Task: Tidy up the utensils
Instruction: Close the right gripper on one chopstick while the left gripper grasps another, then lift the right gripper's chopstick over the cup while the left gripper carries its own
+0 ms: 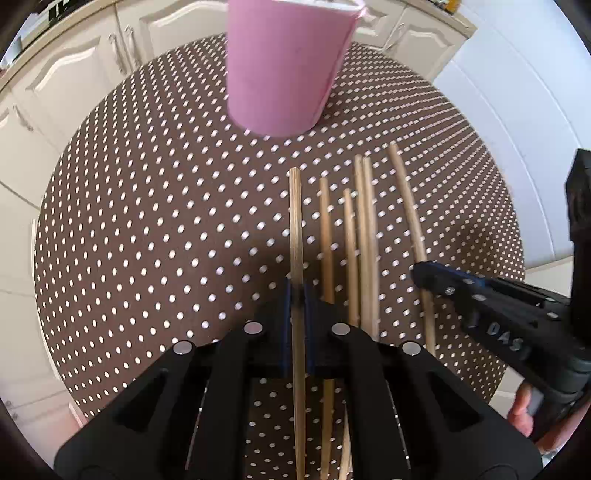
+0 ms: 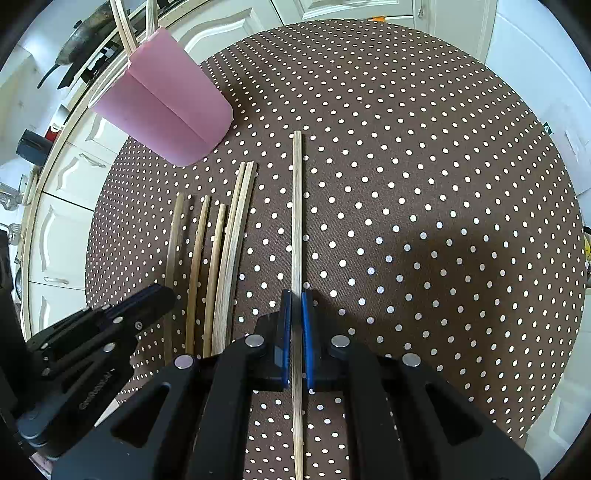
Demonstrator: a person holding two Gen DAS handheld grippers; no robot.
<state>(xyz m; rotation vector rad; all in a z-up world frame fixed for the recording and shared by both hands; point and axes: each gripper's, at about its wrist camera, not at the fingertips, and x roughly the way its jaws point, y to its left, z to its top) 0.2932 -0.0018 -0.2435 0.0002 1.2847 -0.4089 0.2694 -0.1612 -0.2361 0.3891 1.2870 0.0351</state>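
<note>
The left gripper [image 1: 298, 295] is clenching one bamboo chopstick [image 1: 295, 221] between its blue pads, the stick running straight out ahead of the fingers and back under the gripper body, toward the pink holder. The right gripper [image 2: 296, 306] is likewise pinching a chopstick of its own [image 2: 297, 206], the rightmost one, which is lying well apart from the bundle; in the left wrist view that gripper [image 1: 424, 271] is reaching in from the right with its tip over the same stick. Between the two held sticks, four loose chopsticks [image 2: 218, 258] are lying roughly parallel on the brown polka-dot tablecloth [image 2: 424, 184], two of them touching along their length. The pink holder [image 2: 166, 107] is standing at the far left of the round table, just beyond the sticks' far ends, with a couple of pale sticks [image 2: 123, 26] already poking out of its top. The step in hand looks like the pick-up: both grippers are gripping, and neither stick is clearly off the cloth yet. The next move probably calls for lifting each stick, tilting it upright and lowering one end into the holder's mouth without knocking the holder or the sticks already inside; a thin stick pinched near one end may swing or slip.
</note>
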